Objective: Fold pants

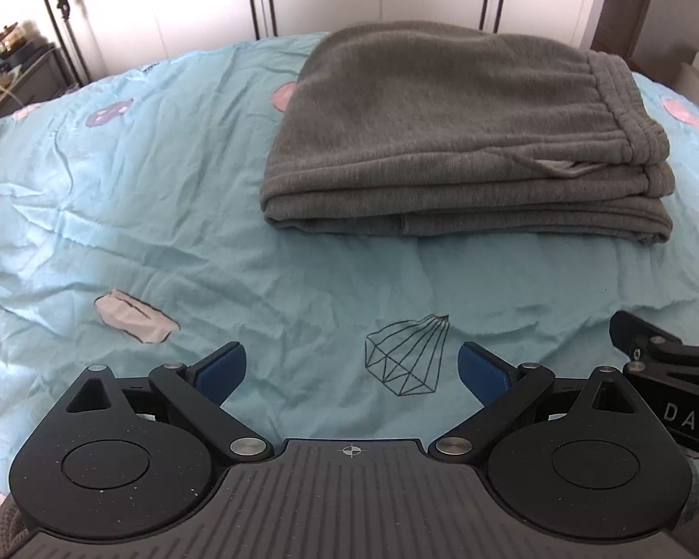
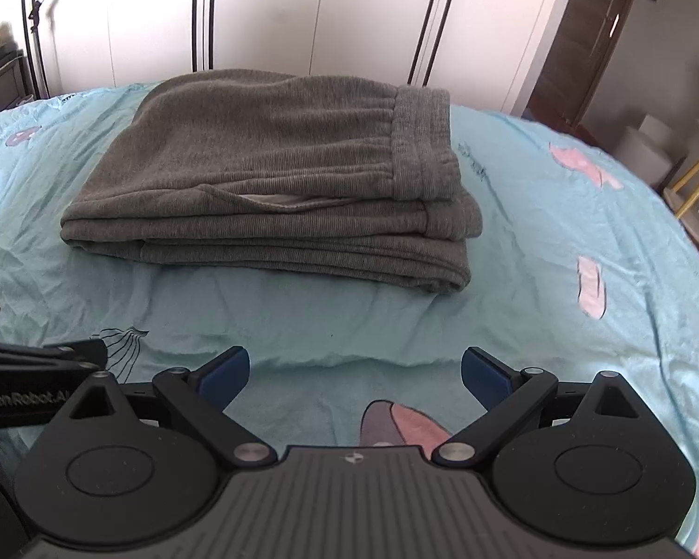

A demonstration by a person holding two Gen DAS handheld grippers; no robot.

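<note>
Lying folded into a thick grey stack, the pants [image 1: 461, 139] rest near the far edge of a blue patterned bed [image 1: 163, 242]. The left gripper [image 1: 352, 368] and right gripper [image 2: 355, 370] hover near its front edge, jaws spread wide, holding nothing.

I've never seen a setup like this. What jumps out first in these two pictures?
A neatly folded stack of grey pants sits in the middle of a light blue bedsheet with cartoon prints. Nearer the camera, the left gripper and right gripper hover open, holding nothing.
</note>
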